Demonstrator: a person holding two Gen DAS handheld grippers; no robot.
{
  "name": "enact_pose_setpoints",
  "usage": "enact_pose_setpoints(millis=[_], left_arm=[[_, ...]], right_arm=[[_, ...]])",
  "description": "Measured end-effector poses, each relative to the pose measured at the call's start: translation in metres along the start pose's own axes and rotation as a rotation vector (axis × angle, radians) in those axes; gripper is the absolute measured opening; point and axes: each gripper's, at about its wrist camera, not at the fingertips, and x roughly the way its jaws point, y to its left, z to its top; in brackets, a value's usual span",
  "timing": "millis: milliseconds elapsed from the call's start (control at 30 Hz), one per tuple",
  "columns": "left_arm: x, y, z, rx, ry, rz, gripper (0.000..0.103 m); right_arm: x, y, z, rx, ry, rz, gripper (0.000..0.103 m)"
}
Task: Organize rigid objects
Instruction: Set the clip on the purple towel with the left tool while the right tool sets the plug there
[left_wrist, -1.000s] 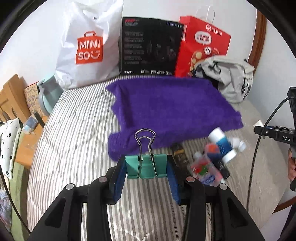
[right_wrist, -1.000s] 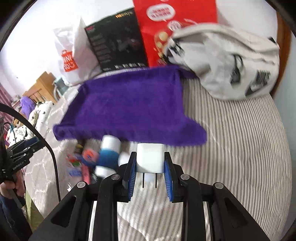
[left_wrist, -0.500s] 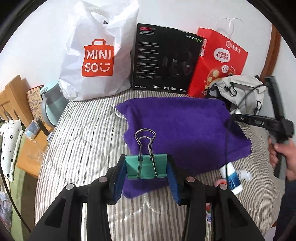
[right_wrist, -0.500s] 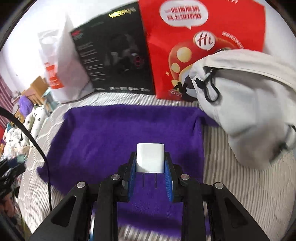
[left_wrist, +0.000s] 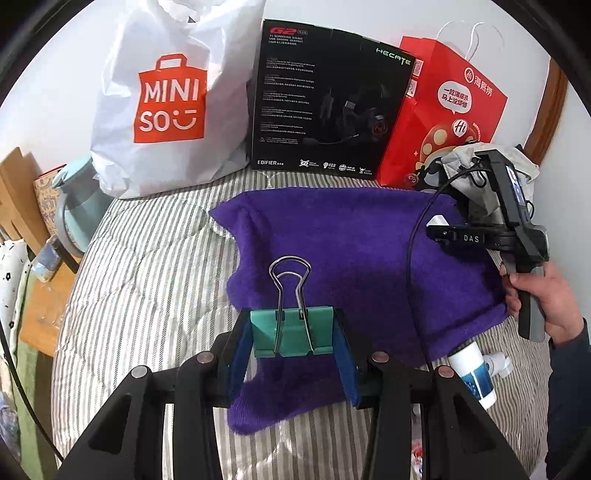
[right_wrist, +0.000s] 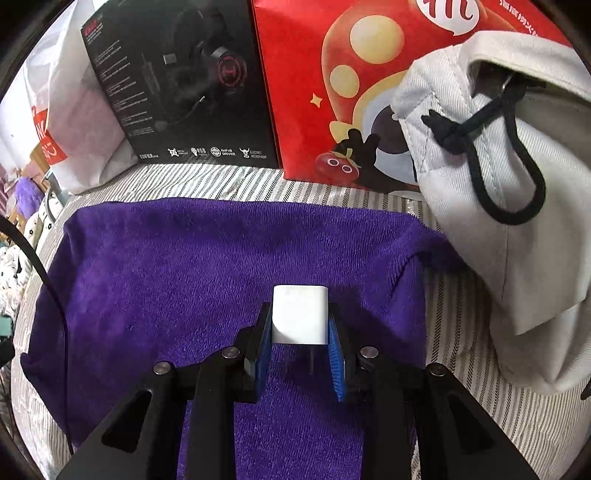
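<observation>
Purple towel (right_wrist: 221, 266) spread on striped bed (left_wrist: 140, 266), bags behind.

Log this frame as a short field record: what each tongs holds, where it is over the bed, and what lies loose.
left tongs: shut on green binder clip, wire handles pointing up and forward
right tongs: shut on white charger plug, prongs pointing back toward the camera
surface: purple towel spread on striped bed
position: both tongs above the towel; contact cannot be told
loose items: white bottle with blue label on the bed at the towel's near right edge
backdrop: white shopping bag, black headset box, red paper bag, grey drawstring bag
</observation>
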Motion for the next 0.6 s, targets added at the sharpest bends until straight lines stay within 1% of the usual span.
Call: enact_pose_setpoints(millis=[67,100,133,200,333,467,533,600], left_arm=[[0.005,0.0,0.003,0.0,0.003,-0.007,0.04],[0.008,-0.001,0.005,0.0,0.005,-0.008,0.04],[0.009,-0.001,0.006,0.0,0.005,-0.007,0.04],[0.012,-0.003,0.01,0.0,0.0,-0.011,0.04],[0.019,-0.007,0.017,0.009,-0.008,0.003,0.04],[0.034,-0.01,0.025,-0.002,-0.009,-0.01,0.04],[0.044,-0.011,0.031,-0.006,-0.004,-0.006,0.04],[0.054,-0.012,0.036,-0.014,0.001,-0.008,0.04]], right_arm=[[0.0,0.001,0.001,-0.012,0.005,0.0,0.03],[0.0,0.002,0.001,-0.023,0.012,0.006,0.035],[-0.001,0.003,0.0,-0.03,0.017,0.017,0.043],[-0.002,0.005,-0.003,-0.034,0.031,0.029,0.05],[-0.017,0.003,-0.011,-0.018,0.044,0.012,0.05],[-0.051,0.001,-0.027,-0.007,0.025,0.003,0.051],[-0.072,0.001,-0.04,-0.006,0.026,-0.013,0.057],[-0.091,0.0,-0.053,-0.009,0.01,-0.01,0.062]])
